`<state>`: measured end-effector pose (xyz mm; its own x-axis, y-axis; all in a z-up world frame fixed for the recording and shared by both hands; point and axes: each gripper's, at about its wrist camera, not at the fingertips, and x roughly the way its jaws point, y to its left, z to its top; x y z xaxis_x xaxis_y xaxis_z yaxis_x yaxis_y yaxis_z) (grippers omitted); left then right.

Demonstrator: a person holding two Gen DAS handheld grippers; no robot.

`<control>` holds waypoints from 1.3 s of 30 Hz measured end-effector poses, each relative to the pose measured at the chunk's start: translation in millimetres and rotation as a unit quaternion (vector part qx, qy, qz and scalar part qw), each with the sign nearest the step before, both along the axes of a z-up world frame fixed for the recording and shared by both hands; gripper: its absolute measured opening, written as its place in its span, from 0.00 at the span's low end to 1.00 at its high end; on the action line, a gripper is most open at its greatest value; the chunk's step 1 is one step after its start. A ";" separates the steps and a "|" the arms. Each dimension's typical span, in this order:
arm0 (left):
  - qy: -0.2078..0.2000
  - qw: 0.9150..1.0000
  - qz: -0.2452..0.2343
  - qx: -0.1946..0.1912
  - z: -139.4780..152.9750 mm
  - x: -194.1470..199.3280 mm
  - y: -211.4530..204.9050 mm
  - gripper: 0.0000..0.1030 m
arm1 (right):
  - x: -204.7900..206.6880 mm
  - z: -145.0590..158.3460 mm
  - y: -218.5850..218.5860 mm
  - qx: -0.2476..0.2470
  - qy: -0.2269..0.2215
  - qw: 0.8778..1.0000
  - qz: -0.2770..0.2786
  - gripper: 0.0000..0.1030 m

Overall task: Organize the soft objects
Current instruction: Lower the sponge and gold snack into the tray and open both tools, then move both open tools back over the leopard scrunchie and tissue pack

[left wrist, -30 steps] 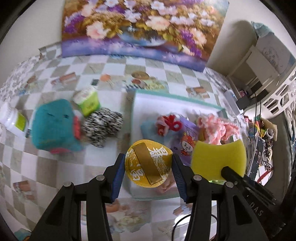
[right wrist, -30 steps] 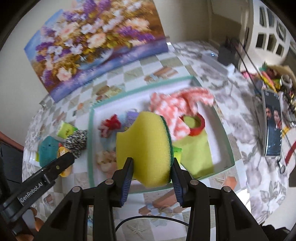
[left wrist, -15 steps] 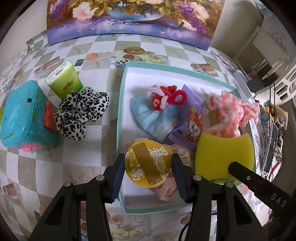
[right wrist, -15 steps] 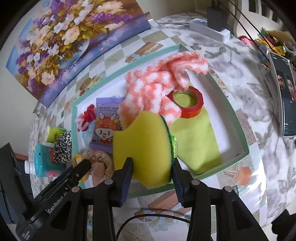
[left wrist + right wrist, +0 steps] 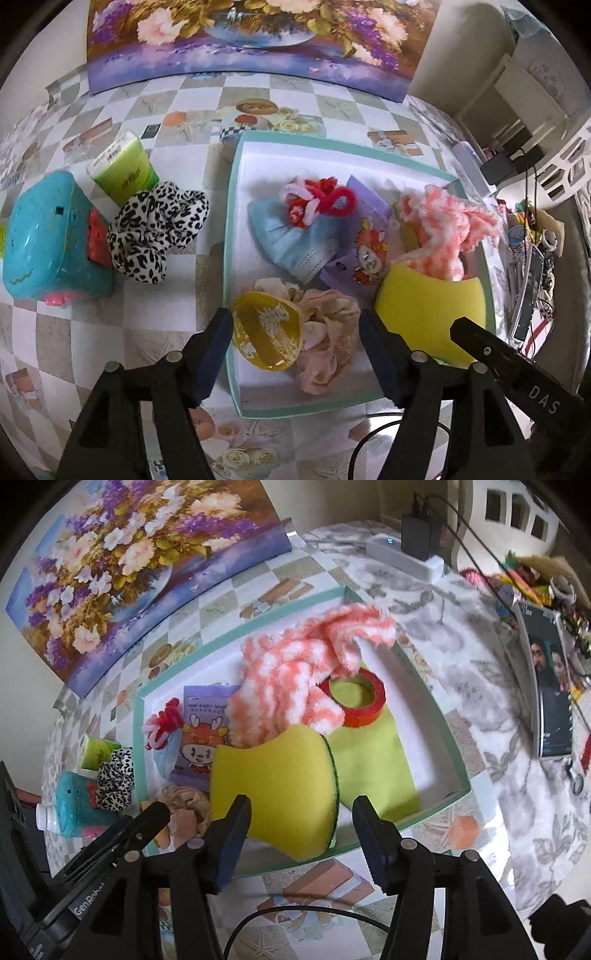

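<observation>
A teal-rimmed white tray (image 5: 229, 236) (image 5: 436, 716) holds soft things. My left gripper (image 5: 295, 325) is open over the tray's near left corner; a yellow-gold round packet (image 5: 267, 332) lies loose there, against a beige scrunchie (image 5: 325, 332). My right gripper (image 5: 299, 812) is open; the yellow sponge (image 5: 280, 775) (image 5: 428, 314) rests between its jaws on the tray's near rim, on a green cloth (image 5: 373, 760). Also in the tray are a blue mask (image 5: 295, 240), a red and pink tie (image 5: 317, 199), a purple wipes pack (image 5: 207, 738), an orange fuzzy cloth (image 5: 295, 672) and a red tape ring (image 5: 354, 698).
Left of the tray lie a leopard scrunchie (image 5: 155, 229), a teal toy box (image 5: 48, 236) and a green tissue pack (image 5: 122, 170). A flower painting (image 5: 258, 37) leans at the back. A power strip (image 5: 406, 557), a photo frame (image 5: 550, 679) and clutter sit to the right.
Both grippers have opened. The left let go of the yellow-gold packet into the tray's near left corner. The right let go of the yellow sponge, which now rests in the tray.
</observation>
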<state>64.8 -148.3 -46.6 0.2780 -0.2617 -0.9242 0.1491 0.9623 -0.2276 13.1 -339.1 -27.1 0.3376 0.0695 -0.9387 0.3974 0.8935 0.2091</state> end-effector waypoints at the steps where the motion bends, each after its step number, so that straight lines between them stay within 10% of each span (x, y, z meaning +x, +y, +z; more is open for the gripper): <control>1: -0.004 1.000 0.000 0.002 2.4 -0.4 0.1 0.71 | -0.3 3.6 1.6 -0.008 -0.004 1.000 0.002 0.59; 21: -0.040 0.992 0.063 0.100 9.1 5.1 30.0 0.99 | 4.5 17.3 23.1 -0.114 -0.012 0.993 0.042 1.00; 39: -0.054 0.990 0.069 0.111 22.9 6.2 39.3 1.00 | 5.2 19.4 27.1 -0.121 -0.016 0.991 0.048 1.00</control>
<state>70.9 -109.0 -23.7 0.3981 -0.0073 -0.9173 0.0245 0.9997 0.0026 18.3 -312.0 -7.7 0.3702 -0.1237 -0.9207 0.3040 0.9526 -0.0058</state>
